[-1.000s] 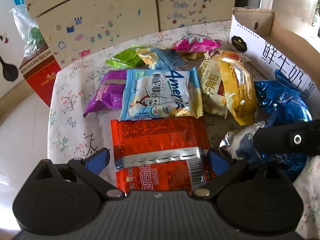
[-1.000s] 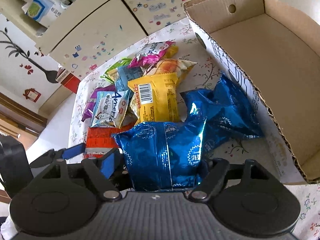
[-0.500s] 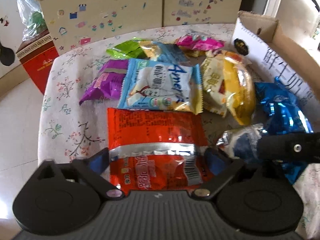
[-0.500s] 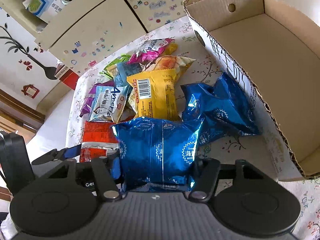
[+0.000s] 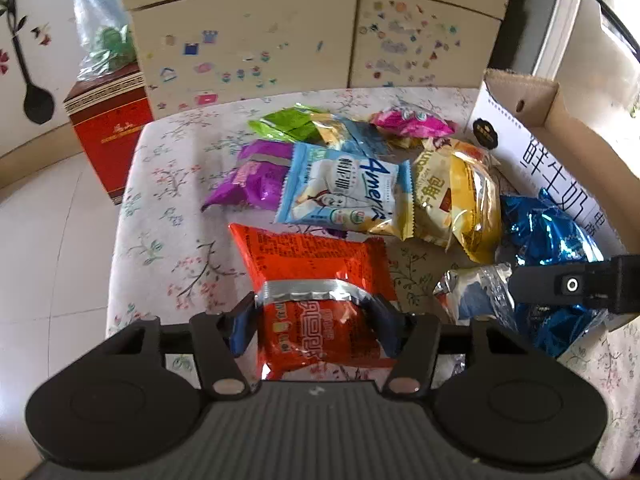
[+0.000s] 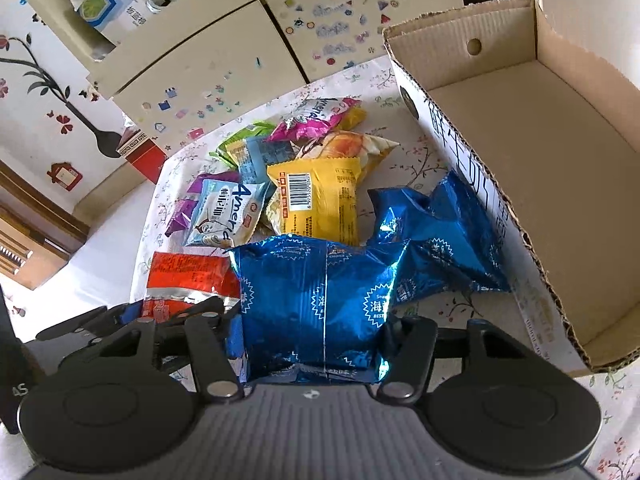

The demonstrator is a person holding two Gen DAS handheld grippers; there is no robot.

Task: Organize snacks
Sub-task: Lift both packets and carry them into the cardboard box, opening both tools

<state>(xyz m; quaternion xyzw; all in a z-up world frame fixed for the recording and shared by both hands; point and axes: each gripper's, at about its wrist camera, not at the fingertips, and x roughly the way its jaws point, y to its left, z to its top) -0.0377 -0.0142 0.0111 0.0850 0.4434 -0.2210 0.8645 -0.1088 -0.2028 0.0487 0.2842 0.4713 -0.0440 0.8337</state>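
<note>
Both sets of jaws have just been closing, and each now pinches a snack packet by its sides. On the left gripper [image 5: 316, 326], the blue pads press into the near end of a glossy orange-red foil packet [image 5: 316, 280], which was lying loose between wide-set jaws a second ago and now puckers at the waist. On the right gripper [image 6: 314, 338], the jaws are clenched on a shiny blue foil bag with white starburst seals [image 6: 316, 300], a grip that tightened a moment sooner.

Both packets sit at the near edge of a table under a floral cloth [image 5: 168, 216]. Beyond them lies the rest of the heap: a pale blue and white packet [image 5: 344, 196], a purple foil packet [image 5: 252, 180], a yellow packet [image 6: 316, 200], a green one [image 5: 288, 124] and a pink one [image 5: 412, 122] farthest away. A second crumpled blue bag [image 6: 436, 240] leans against the wall of an open brown cardboard box [image 6: 532, 152] on the right, whose floor shows no snacks inside where it is visible.

With both grips now made, the picking step looks finished; the likely next move is lifting each packet and carrying it rightward into the box. Slick, air-filled foil may slip.
</note>
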